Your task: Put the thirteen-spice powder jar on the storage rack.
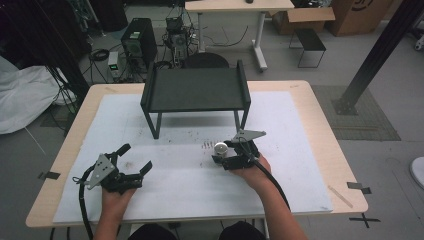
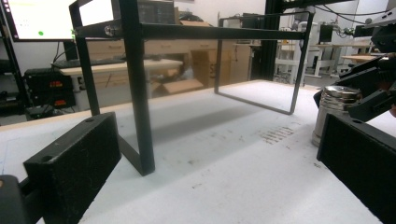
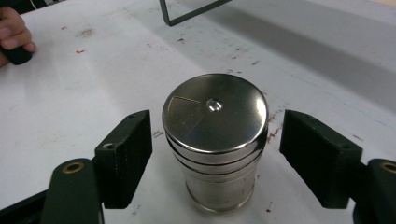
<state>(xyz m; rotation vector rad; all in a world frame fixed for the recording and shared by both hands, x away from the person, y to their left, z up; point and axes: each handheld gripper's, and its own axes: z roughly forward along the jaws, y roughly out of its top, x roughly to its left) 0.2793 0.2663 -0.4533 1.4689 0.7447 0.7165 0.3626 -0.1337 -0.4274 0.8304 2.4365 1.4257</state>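
Note:
A shiny steel shaker with a flat lid stands upright on the white mat, in front of the black stand. My right gripper straddles it, one pad on each side. A narrow gap shows between each pad and the steel, so the gripper is open around the shaker. My left gripper rests at the left of the mat, open wide with nothing between its pads. Its view shows the shaker and the right gripper at the right edge.
A black metal stand with a flat top and thin legs sits at the back middle of the mat. The wooden table ends close around the mat. The left hand appears far off in the right gripper view.

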